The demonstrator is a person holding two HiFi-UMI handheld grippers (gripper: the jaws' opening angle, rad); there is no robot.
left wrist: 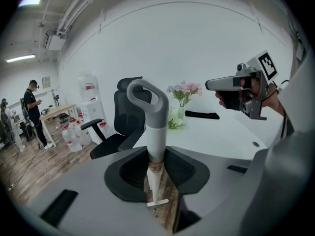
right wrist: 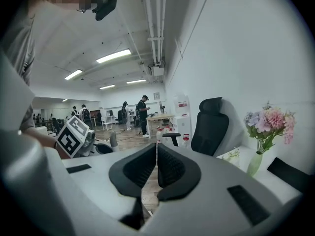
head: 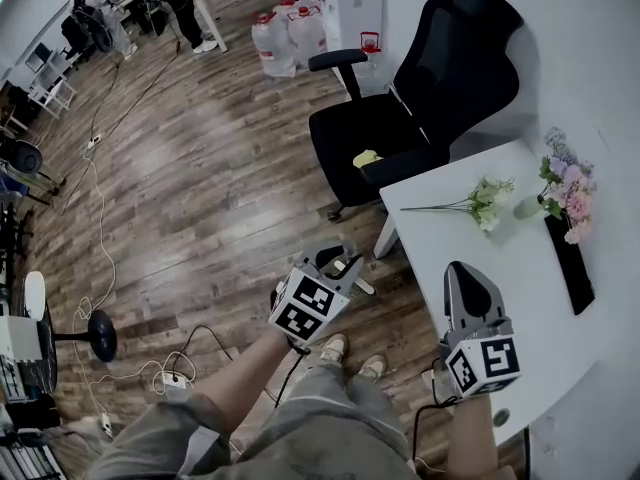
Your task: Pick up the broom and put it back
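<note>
Left gripper pinches the broom just below its grey loop, over the floor off the table's left edge, right gripper pressed together, empty: best grip firm, handle upright, clear of the chair.

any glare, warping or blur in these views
Head view: fisheye bends the table edge, sheen on the floor. Left gripper view: dark corners, broom handle sharp, ceiling light blown out. Right gripper view: strip light glares.

Black office chair beside white table
</note>
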